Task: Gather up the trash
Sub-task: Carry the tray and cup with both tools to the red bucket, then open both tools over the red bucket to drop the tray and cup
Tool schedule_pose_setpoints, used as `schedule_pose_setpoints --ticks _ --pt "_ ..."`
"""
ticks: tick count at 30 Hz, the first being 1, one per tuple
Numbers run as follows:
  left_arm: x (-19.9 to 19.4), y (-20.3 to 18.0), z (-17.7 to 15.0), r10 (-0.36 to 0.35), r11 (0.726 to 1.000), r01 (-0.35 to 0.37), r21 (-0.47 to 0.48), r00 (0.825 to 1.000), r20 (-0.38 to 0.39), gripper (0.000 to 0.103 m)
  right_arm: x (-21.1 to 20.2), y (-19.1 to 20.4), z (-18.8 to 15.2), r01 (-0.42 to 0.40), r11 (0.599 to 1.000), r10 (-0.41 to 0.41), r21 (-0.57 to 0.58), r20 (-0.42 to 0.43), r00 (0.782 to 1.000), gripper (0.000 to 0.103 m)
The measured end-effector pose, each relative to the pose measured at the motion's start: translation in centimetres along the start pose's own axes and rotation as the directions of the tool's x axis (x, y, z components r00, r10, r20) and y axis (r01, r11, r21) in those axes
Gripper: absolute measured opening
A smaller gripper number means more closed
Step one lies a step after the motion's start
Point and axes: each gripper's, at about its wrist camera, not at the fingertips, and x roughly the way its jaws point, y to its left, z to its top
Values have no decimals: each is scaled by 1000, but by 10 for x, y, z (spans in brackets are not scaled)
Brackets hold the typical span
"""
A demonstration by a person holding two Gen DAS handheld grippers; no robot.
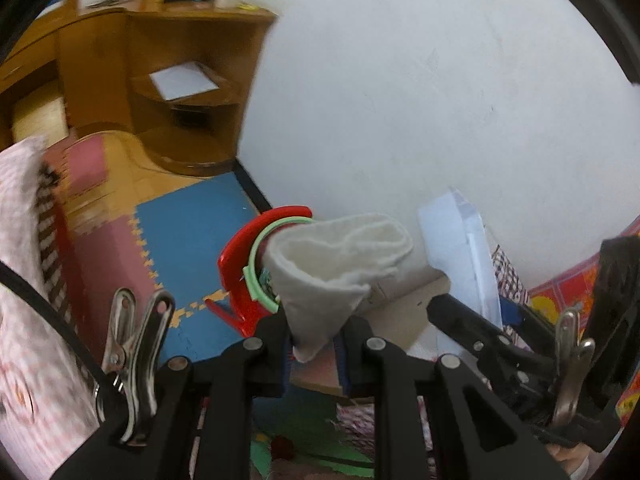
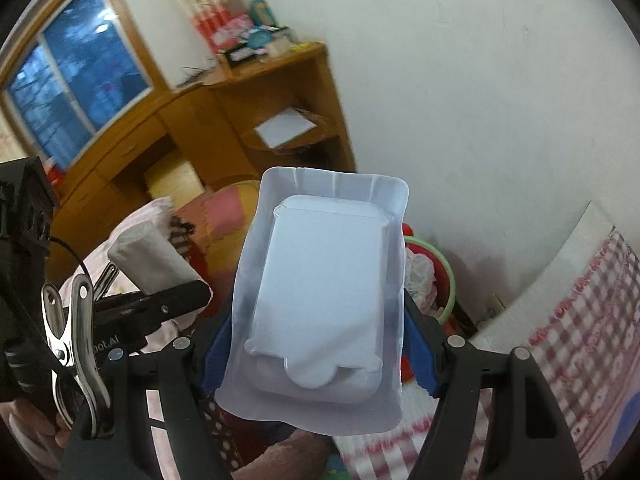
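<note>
The left gripper (image 1: 316, 344) pinches a crumpled white paper napkin (image 1: 340, 264) by one corner; it could slip before reaching the red, green-rimmed bin (image 1: 240, 276). The right gripper's (image 2: 316, 360) fingers clamp a wide white plastic tray (image 2: 320, 300) that may tilt loose.

Setting: a lived-in room of a home, most likely a bedroom or playroom. Landmark: a wooden corner desk unit (image 2: 224, 120) standing against the white wall (image 2: 480, 100). On its top, a blurred clutter of small boxes and colourful items (image 2: 248, 40); on its open side shelf, a white sheet (image 2: 285, 127). Left of the desk, a wood-framed window (image 2: 76, 76), dark blue outside. On the floor in front of the desk, interlocking foam mats (image 1: 188, 240) in blue and pink. Near the desk's foot, a red bin with a green ring (image 1: 256, 268).
</note>
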Motion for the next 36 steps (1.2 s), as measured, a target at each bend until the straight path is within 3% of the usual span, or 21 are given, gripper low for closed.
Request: schedule_pose_setpoints --ticks 4,11,18,25,29,36 --pt "45 16 35 -49 996 55 73 995 -82 18 34 -1 20 68 996 -67 53 -28 997 74" --pt "130 27 65 -95 982 125 141 975 -200 18 108 -21 44 203 968 -181 145 -154 971 74" --pt "223 26 60 -100 965 161 205 954 -282 18 173 -63 49 321 924 -242 210 -328 913 74" --pt "295 29 61 -151 955 234 182 913 -379 19 215 -94 51 397 889 -279 227 -419 864 75" --pt "323 26 61 -140 948 244 206 897 -419 28 232 -106 48 424 876 -290 230 -452 844 76" --pt "349 23 64 -117 942 243 232 885 -452 57 246 -114 49 416 883 -289 218 -447 847 79"
